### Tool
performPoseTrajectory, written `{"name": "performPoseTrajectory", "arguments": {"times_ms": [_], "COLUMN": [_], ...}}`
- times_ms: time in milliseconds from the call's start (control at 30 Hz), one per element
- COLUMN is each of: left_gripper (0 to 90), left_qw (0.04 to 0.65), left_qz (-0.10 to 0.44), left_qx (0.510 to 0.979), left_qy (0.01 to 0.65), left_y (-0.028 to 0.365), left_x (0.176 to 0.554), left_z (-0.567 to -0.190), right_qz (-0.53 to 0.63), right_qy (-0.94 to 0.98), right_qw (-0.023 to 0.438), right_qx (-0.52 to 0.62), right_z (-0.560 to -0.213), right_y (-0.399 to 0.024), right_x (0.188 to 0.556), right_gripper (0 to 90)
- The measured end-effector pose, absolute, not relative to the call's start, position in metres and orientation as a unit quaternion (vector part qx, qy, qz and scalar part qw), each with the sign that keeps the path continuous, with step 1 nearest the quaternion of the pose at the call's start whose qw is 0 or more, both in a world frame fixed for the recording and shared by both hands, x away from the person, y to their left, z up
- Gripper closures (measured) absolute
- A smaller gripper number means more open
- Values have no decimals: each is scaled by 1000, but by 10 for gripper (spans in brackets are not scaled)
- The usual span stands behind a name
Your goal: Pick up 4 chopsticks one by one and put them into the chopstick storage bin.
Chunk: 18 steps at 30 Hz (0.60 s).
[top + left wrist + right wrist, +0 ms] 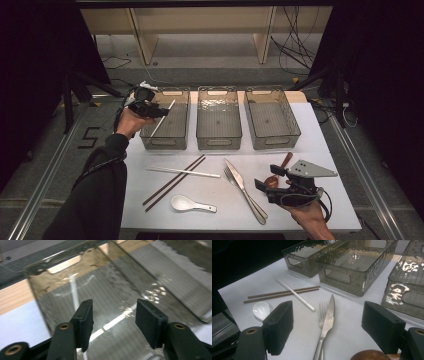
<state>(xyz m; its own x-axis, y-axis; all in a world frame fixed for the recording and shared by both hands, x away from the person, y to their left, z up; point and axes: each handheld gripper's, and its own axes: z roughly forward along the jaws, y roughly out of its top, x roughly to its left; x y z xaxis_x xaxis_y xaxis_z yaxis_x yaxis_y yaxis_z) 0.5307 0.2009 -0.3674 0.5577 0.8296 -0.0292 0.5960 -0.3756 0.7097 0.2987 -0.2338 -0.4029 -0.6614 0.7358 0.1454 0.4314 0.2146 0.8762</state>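
My left gripper [161, 110] hovers over the left clear bin [164, 143] at the back of the white mat. In the left gripper view its jaws [113, 320] stand open above the bin's ribbed floor [120, 282], with no pad pressing on anything. A white chopstick [161, 123] lies slanted inside that bin. My right gripper [272, 186] stands open at the front right, just beside a wooden spoon [278, 171]. In the right gripper view the spoon's brown bowl [369, 355] sits below the open jaws [327, 327].
Middle bin [218, 143] and right bin [276, 141] stand beside the left one. On the mat lie a second white chopstick [183, 171], two brown chopsticks [172, 182], a white spoon [184, 203], a fork [231, 175] and a knife [245, 189].
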Motion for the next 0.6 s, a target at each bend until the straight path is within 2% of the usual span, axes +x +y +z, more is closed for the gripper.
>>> {"name": "performPoseTrajectory", "arguments": {"times_ms": [300, 367, 600], "left_gripper": [314, 280, 235], "left_qw": [374, 365, 358], "left_qz": [119, 113, 104], "left_qx": [839, 853, 873], "left_qy": [376, 355, 314], "left_y": [189, 183, 170], "left_x": [498, 490, 462], "left_z": [-366, -368, -368], "right_qz": [500, 497, 497], "right_qy": [761, 763, 763], "right_qw": [148, 147, 149], "right_qx": [386, 386, 386], "right_z": [-403, -403, -403], "right_y": [-235, -234, -234], "right_x": [300, 300, 299], "right_gripper": [262, 262, 262]}}
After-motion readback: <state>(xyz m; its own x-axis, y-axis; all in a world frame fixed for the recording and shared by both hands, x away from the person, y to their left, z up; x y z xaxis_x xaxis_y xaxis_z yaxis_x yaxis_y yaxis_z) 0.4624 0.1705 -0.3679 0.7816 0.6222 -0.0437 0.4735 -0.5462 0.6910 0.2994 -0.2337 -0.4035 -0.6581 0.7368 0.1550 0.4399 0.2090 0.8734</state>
